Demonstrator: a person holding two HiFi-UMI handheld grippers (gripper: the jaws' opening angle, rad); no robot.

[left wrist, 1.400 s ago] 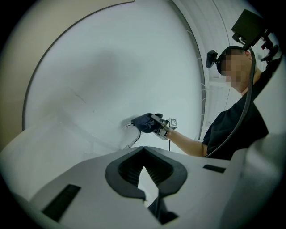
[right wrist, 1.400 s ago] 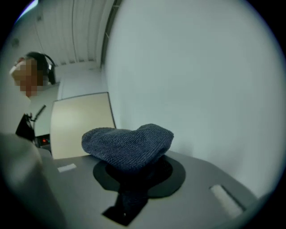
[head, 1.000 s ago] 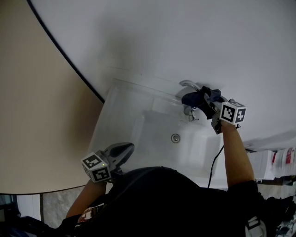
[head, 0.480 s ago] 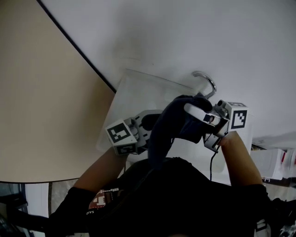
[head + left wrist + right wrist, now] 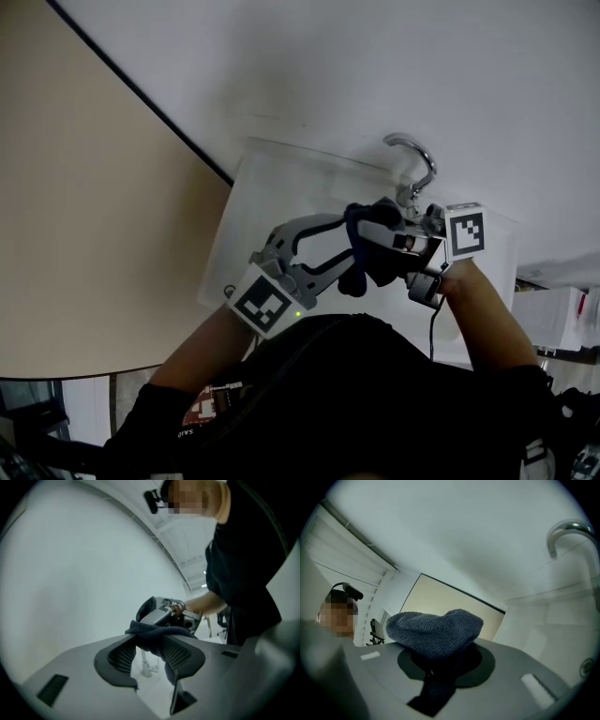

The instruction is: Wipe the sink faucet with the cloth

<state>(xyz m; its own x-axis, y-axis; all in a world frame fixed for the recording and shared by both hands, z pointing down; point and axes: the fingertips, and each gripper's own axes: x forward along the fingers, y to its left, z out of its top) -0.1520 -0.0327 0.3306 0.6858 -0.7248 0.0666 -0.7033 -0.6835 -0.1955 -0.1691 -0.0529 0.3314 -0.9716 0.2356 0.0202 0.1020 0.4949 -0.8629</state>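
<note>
Grips the dark blue cloth [image 5: 436, 627], bunched, in the closed fingers [image 5: 480, 660] of the right gripper [image 5: 389, 239], near the faucet [image 5: 412, 155], on the person's side of it, over the sink [image 5: 262, 187]. Spreads the fingers [image 5: 117, 656] of the left gripper [image 5: 150, 641] wide, just now opening, with the cloth's other end loose between them.

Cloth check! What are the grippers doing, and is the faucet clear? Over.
Right gripper shut on cloth. Left gripper jaws have just been opening, cloth between them, not pinched. Faucet bare, nothing blocking it.
</note>
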